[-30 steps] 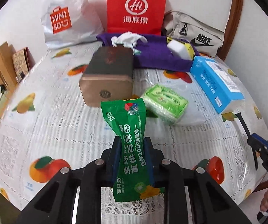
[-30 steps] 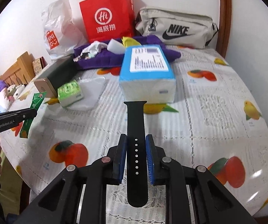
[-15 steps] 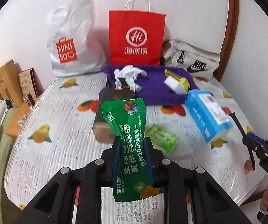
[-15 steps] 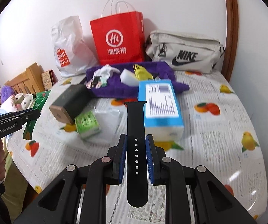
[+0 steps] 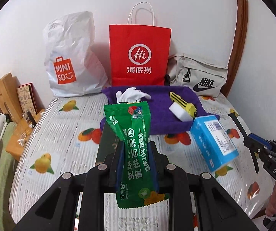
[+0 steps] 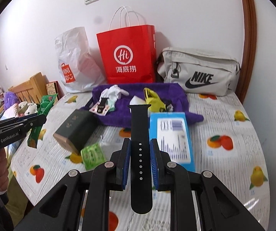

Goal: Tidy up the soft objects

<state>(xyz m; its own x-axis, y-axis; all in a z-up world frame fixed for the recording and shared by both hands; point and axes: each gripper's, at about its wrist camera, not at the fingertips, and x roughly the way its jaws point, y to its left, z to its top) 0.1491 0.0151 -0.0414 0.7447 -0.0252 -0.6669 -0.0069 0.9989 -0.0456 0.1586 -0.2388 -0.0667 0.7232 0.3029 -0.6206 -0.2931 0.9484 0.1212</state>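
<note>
My left gripper (image 5: 135,144) is shut on a green snack packet (image 5: 134,146) and holds it upright above the table; the packet also shows in the right wrist view (image 6: 41,115). My right gripper (image 6: 140,144) is shut on a black watch strap (image 6: 140,154), also held above the table; it shows in the left wrist view (image 5: 241,130). A purple cloth (image 6: 136,104) lies at the back with a white sock (image 6: 114,93), a white sponge (image 5: 180,111), a yellow item (image 6: 154,99) and another strap (image 6: 102,105) on it.
On the fruit-print table (image 6: 224,163) lie a blue tissue pack (image 6: 172,136), a dark box (image 6: 76,129) and a green wipes pack (image 6: 92,155). A red bag (image 5: 139,55), a white Miniso bag (image 5: 70,57) and a Nike pouch (image 6: 199,71) stand at the wall.
Both grippers have risen and pulled back from the table with their objects still held. The table items now look smaller and farther below.
</note>
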